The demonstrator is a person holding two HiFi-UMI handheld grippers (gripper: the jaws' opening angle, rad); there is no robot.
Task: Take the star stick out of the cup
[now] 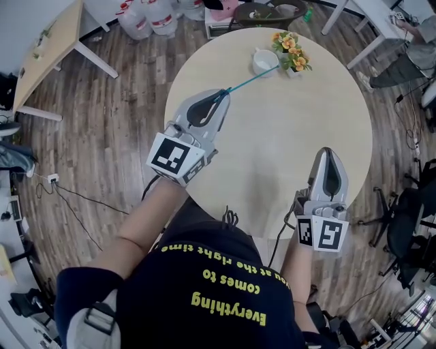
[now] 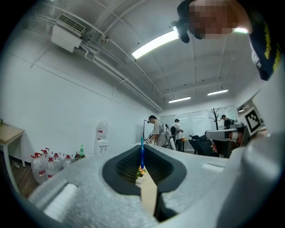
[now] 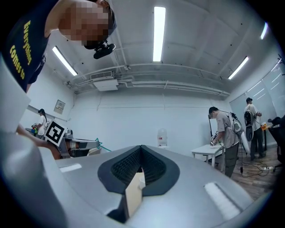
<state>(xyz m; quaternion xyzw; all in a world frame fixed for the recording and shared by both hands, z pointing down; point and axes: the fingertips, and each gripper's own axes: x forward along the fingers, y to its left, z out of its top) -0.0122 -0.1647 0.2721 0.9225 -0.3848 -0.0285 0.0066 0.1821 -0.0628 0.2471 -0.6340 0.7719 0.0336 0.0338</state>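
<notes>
A thin teal star stick (image 1: 251, 78) slants from my left gripper (image 1: 221, 93) to the rim of a white cup (image 1: 264, 61) at the far side of the round table (image 1: 272, 150). The left gripper is shut on the stick's near end. In the left gripper view the stick (image 2: 142, 153) rises as a blue line from between the closed jaws of that gripper (image 2: 142, 147). Whether the far end sits inside the cup is unclear, and no star shows. My right gripper (image 1: 328, 151) hovers over the table's near right edge, shut and empty; its own view shows this gripper (image 3: 141, 148) with nothing between the jaws.
A small pot of orange flowers (image 1: 293, 53) stands just right of the cup. Water bottles (image 1: 150, 17) and a wooden desk (image 1: 51, 41) are on the floor side to the far left. Office chairs (image 1: 409, 68) stand at the right. Other people work in the background (image 3: 225, 133).
</notes>
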